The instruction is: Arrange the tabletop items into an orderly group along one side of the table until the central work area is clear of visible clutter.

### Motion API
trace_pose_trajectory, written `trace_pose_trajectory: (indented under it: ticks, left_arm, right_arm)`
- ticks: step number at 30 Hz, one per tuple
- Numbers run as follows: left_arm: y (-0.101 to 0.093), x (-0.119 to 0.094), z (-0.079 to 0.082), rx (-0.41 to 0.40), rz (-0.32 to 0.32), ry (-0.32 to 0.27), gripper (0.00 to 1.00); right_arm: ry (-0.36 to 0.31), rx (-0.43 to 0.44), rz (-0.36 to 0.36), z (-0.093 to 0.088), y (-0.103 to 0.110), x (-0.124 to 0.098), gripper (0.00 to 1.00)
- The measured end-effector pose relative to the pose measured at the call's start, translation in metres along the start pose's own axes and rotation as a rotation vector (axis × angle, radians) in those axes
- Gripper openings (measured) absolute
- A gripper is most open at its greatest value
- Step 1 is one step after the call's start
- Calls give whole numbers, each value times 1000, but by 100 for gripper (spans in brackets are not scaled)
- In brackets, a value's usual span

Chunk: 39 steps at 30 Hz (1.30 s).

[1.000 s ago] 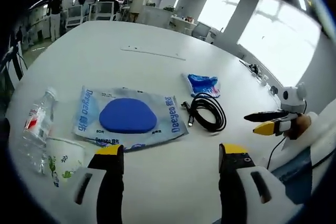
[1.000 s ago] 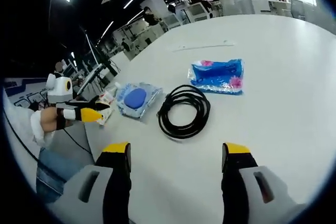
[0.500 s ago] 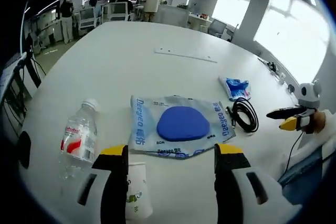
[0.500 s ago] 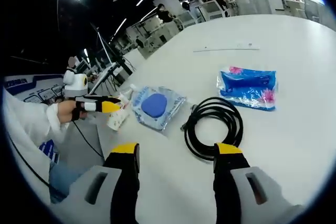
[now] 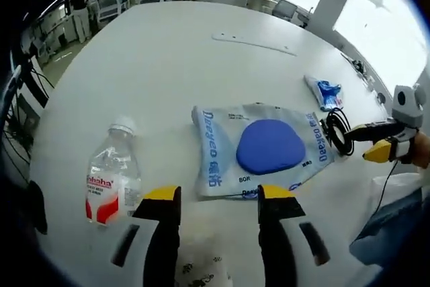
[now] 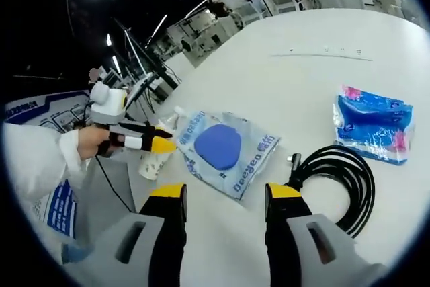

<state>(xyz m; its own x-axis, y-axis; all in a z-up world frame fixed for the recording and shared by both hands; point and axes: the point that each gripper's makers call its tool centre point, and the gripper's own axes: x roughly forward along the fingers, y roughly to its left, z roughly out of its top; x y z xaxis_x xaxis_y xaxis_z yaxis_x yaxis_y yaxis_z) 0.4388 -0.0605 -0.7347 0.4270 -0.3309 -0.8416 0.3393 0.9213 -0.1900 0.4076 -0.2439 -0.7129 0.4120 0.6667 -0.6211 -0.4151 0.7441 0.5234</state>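
Left gripper has closed in; paper cup between its open, empty jaws.

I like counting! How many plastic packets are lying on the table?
2: the big packet with the blue pad lies mid-table; the small blue packet lies past the black cable. None looks hidden.

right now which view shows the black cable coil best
The right gripper view: the black cable coil lies large and nearly whole beside the blue packet. In the left gripper view the coil is small, at the far edge, partly behind the right gripper.
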Motion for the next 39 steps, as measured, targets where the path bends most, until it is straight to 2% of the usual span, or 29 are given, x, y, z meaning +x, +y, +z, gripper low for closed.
trace_pose_trajectory:
  ticks: [7,12,18,23,26,28,29,31,32,36,39]
  left_arm:
    - [3,3,-4,-17,-6,16,33]
    - [8,4,-4,-14,-1,15,27]
    - [16,6,0,-19,5,8,20]
    - [15,10,-3,-9,-9,18,13]
    - [17,11,-3,2,-4,18,11]
    - [21,10,-3,9,4,16,4]
    - [22,10,-3,13,2,15,2]
    - [26,8,-2,4,2,14,0]
    - [26,8,-2,6,2,13,0]
    - [25,5,-1,18,-9,-6,0]
    - [22,-2,10,39,-4,-53,0]
  right_arm:
    - [40,44,-40,-13,0,12,42]
    - [35,68,-39,-17,5,20,36]
    - [28,100,-61,-17,0,27,33]
    - [31,120,-70,-19,-2,30,22]
    - [27,136,-82,-22,-3,32,20]
    - [28,142,-94,-22,-1,32,17]
    - [24,142,-100,-22,-2,33,14]
    - [23,140,-116,-23,-5,34,2]
    - [22,138,-127,-24,-7,34,1]
    - [-9,184,-121,-20,-4,35,0]
    - [-73,198,-116,-7,1,24,0]
